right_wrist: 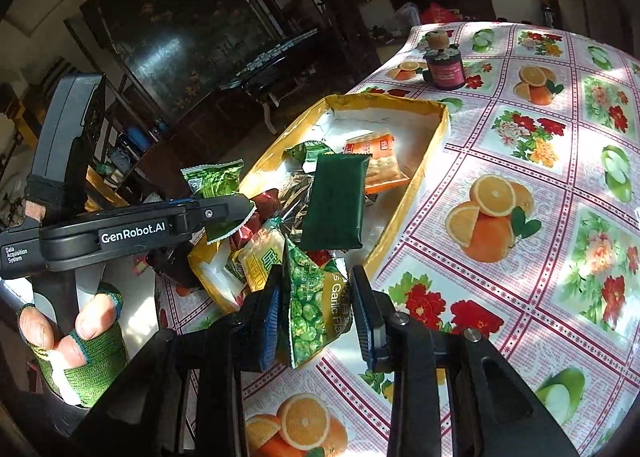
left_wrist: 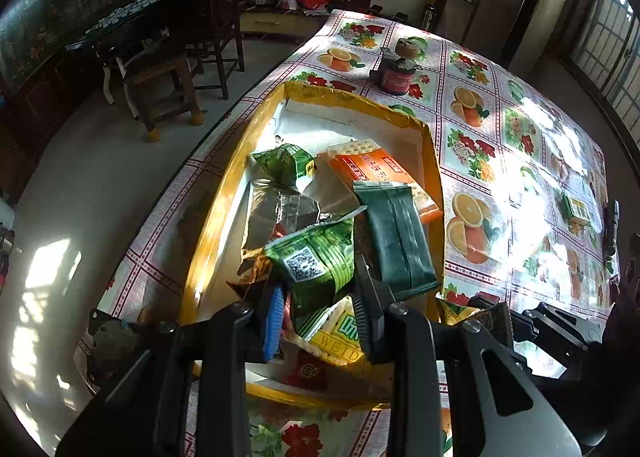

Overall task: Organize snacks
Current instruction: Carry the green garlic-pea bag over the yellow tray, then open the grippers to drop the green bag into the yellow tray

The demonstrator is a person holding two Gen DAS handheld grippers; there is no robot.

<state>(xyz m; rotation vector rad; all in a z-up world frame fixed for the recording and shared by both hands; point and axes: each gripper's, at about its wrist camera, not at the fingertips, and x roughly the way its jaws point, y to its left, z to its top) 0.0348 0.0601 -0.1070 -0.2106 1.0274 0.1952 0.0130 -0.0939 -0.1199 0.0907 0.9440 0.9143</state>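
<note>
A yellow-rimmed box (left_wrist: 224, 193) (right_wrist: 416, 185) holds several snack packets: an orange cracker pack (left_wrist: 372, 169) (right_wrist: 380, 161), a dark green pack (left_wrist: 396, 237) (right_wrist: 340, 201) and a silver pack (left_wrist: 280, 209). My left gripper (left_wrist: 316, 317) (right_wrist: 240, 217) is shut on a green packet with a QR code (left_wrist: 316, 261) (right_wrist: 214, 185), held above the box's near end. My right gripper (right_wrist: 316, 317) is shut on a green garlic-flavour pea packet (right_wrist: 316, 297), just outside the box's near corner.
The box lies on a table with a fruit-and-flower cloth (right_wrist: 520, 177). A dark jar (left_wrist: 398, 73) (right_wrist: 444, 65) stands beyond the box. A small green packet (left_wrist: 576, 209) lies on the cloth at right. Chairs and a dark table (left_wrist: 160, 57) stand on the floor at left.
</note>
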